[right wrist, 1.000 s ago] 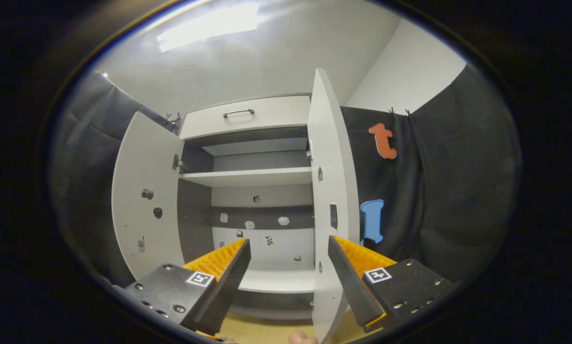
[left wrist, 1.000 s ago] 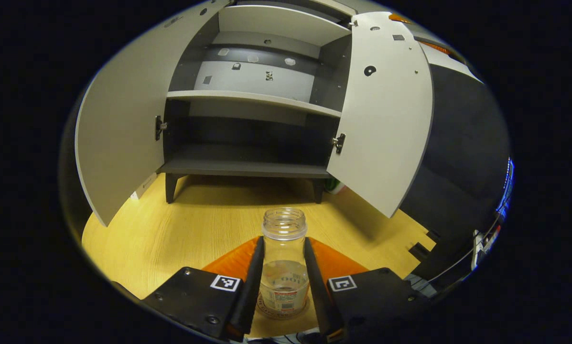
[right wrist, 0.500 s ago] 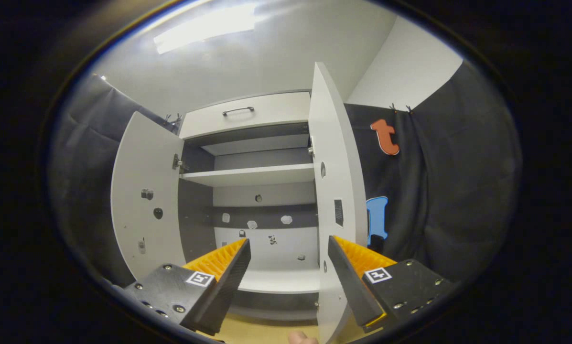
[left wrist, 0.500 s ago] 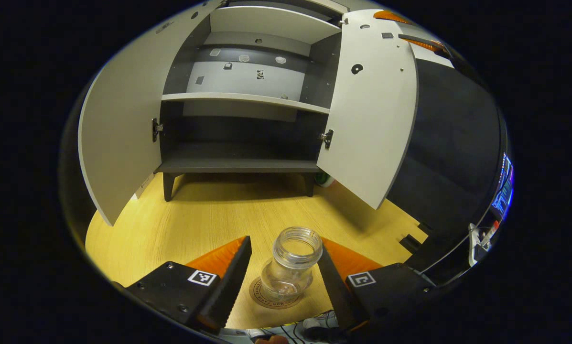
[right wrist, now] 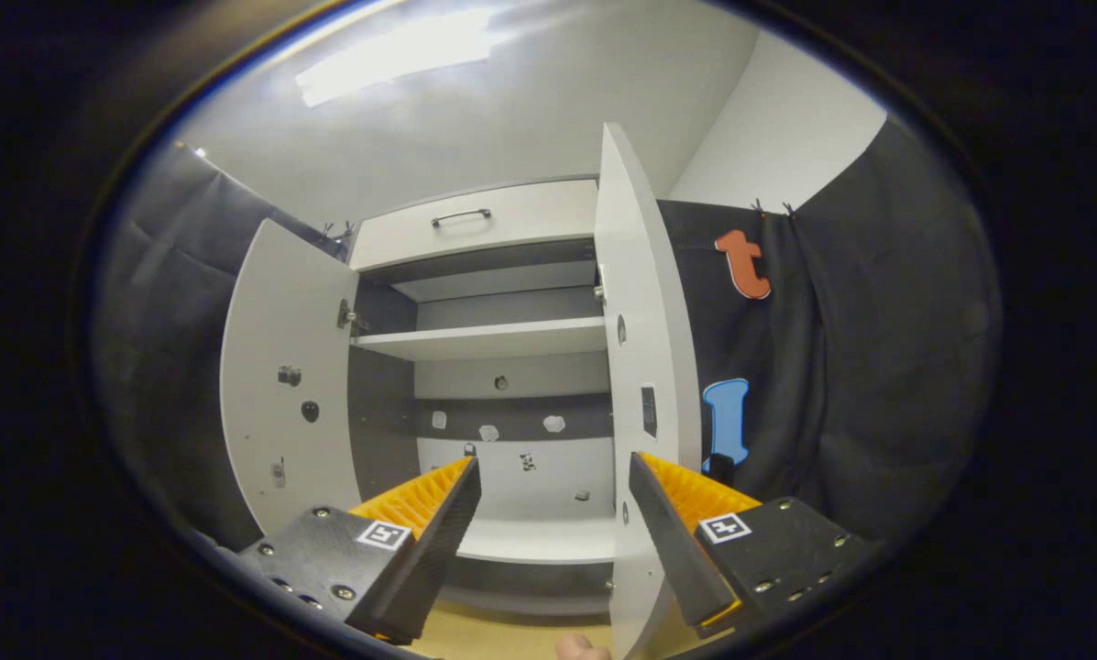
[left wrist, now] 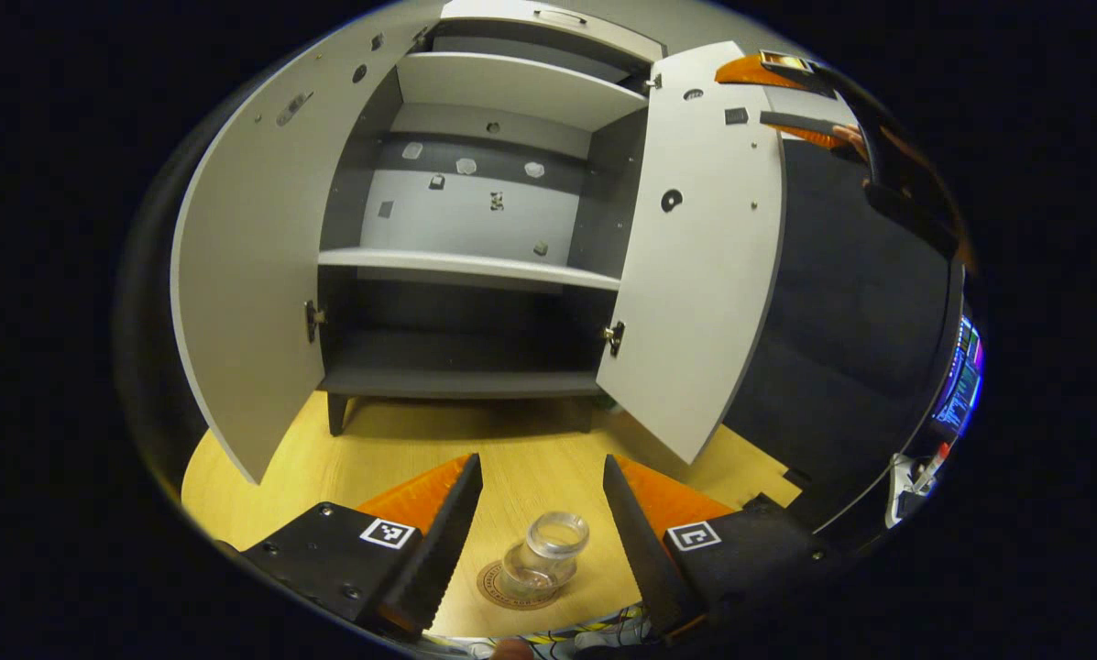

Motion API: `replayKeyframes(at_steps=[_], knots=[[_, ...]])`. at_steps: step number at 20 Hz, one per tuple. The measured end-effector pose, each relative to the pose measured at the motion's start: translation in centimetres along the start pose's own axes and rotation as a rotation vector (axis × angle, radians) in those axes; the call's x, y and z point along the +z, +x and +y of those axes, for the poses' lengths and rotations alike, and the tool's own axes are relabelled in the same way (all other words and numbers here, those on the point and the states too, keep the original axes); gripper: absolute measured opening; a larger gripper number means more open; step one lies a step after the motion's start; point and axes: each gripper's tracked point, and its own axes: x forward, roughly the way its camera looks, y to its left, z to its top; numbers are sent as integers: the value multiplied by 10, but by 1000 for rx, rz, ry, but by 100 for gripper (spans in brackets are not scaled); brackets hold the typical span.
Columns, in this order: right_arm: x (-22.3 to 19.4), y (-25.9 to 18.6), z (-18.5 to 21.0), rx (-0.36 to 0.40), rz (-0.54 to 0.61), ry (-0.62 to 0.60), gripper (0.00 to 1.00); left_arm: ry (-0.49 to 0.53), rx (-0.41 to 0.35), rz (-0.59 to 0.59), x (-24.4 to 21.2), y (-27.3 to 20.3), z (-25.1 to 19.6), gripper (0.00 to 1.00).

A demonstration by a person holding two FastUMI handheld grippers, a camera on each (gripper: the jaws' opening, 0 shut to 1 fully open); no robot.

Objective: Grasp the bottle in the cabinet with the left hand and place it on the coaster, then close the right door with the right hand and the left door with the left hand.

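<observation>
**Bottle set on coaster, both doors open**

The clear glass bottle, uncapped, stands upright on the round coaster low in the left gripper view, on the wooden desk in front of the cabinet. It sits toward the right side of the coaster, so the placing step looks done. The left hand-held gripper hangs above it with its jaws spread wide, touching nothing; the bottle shows between the fingers but apart from both.

Both doors stand open: the left door at the left of the frame, the right door right of centre. The shelves look bare. The right hand-held gripper is also wide open and empty, pointed at the right door's edge, probably lined up to push it shut next. Whether it touches the door cannot be told.
</observation>
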Motion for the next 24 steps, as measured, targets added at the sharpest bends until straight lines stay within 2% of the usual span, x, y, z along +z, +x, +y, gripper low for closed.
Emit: replayKeyframes(at_steps=[4, 8, 10, 13, 16, 20, 24], knots=[[23, -10, -12, 0, -38, 18, 98, 19, 38, -117, 75, -7, 0, 85], [33, -11, -57, -105, -46, -3, 98, 0, 43, -203, 147, -13, -6, 89], [33, -12, -82, -163, -45, -27, 98, -3, 75, -223, 173, -16, 0, 90], [36, -14, -111, -233, -57, -59, 98, 16, 141, -216, 195, -21, 10, 91], [33, -12, -134, -300, -57, -110, 98, -16, 156, -241, 217, -28, 10, 91], [21, -5, -140, -311, -31, -139, 98, -30, 199, -276, 234, -33, 18, 90], [10, 0, -141, -307, -8, -151, 98, -32, 211, -295, 248, -37, 18, 90]])
